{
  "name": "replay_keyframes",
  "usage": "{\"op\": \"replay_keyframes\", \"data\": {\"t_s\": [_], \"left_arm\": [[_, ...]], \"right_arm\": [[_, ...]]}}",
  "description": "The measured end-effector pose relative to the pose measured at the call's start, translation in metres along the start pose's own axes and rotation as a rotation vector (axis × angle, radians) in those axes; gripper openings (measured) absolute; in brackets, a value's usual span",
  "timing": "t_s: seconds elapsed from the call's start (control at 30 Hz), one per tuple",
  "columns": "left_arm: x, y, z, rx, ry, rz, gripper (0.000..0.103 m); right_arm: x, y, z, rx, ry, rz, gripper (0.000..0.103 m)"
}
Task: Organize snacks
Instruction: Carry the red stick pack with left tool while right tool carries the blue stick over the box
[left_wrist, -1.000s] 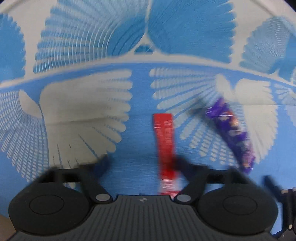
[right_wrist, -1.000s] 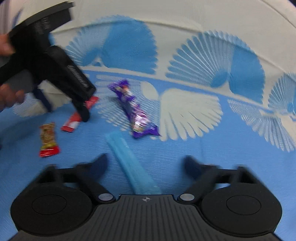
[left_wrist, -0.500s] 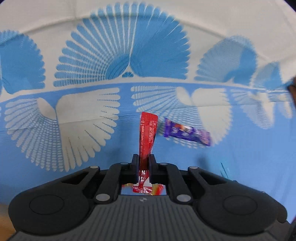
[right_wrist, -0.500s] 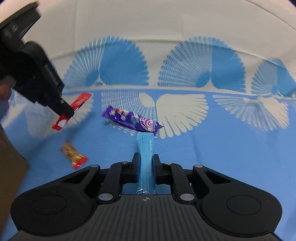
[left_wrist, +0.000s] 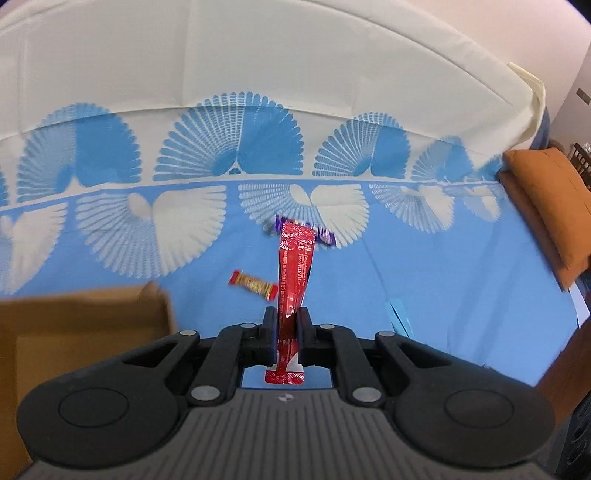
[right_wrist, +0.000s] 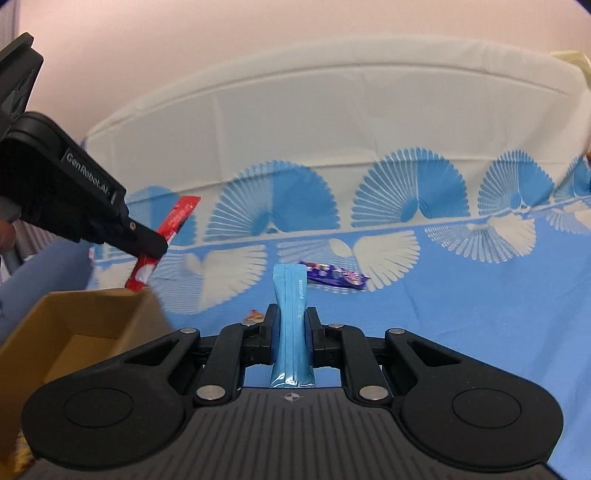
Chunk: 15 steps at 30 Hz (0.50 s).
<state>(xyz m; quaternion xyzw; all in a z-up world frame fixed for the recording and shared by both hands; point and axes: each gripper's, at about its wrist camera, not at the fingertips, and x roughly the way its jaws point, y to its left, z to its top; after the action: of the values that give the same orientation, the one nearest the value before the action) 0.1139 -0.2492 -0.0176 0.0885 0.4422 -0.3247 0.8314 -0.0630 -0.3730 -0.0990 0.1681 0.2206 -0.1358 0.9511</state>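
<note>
Sticks now lifted: left gripper (left_wrist: 287, 320) clamps red stick (left_wrist: 294, 266), right gripper (right_wrist: 291, 326) blue stick (right_wrist: 291, 306); I head for box (right_wrist: 70, 332) at nine o'clock.

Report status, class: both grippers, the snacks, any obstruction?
Left gripper shut on red stick. Right gripper shut on blue stick. Box open, unobstructed.

1. The left wrist view looks forward along its jaws, raised above the blue patterned cloth (left_wrist: 424, 280).
2. The right wrist view faces likewise, lower.
3. Both share the cardboard box (left_wrist: 85, 314) (right_wrist: 92, 314) and purple wrapper (left_wrist: 325, 236) (right_wrist: 334, 277).
</note>
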Motion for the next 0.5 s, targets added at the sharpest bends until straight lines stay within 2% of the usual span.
{"op": "replay_keyframes", "data": {"t_s": [0.23, 0.5], "left_arm": [[-0.076, 0.015, -0.060, 0.000, 0.004, 0.052, 0.010], [-0.138, 0.056, -0.124, -0.027, 0.016, 0.142, 0.010]], "right_arm": [[-0.068, 0.058, -0.007, -0.020, 0.005, 0.065, 0.015], [-0.117, 0.134, -0.023, -0.097, 0.048, 0.185, 0.015]]}}
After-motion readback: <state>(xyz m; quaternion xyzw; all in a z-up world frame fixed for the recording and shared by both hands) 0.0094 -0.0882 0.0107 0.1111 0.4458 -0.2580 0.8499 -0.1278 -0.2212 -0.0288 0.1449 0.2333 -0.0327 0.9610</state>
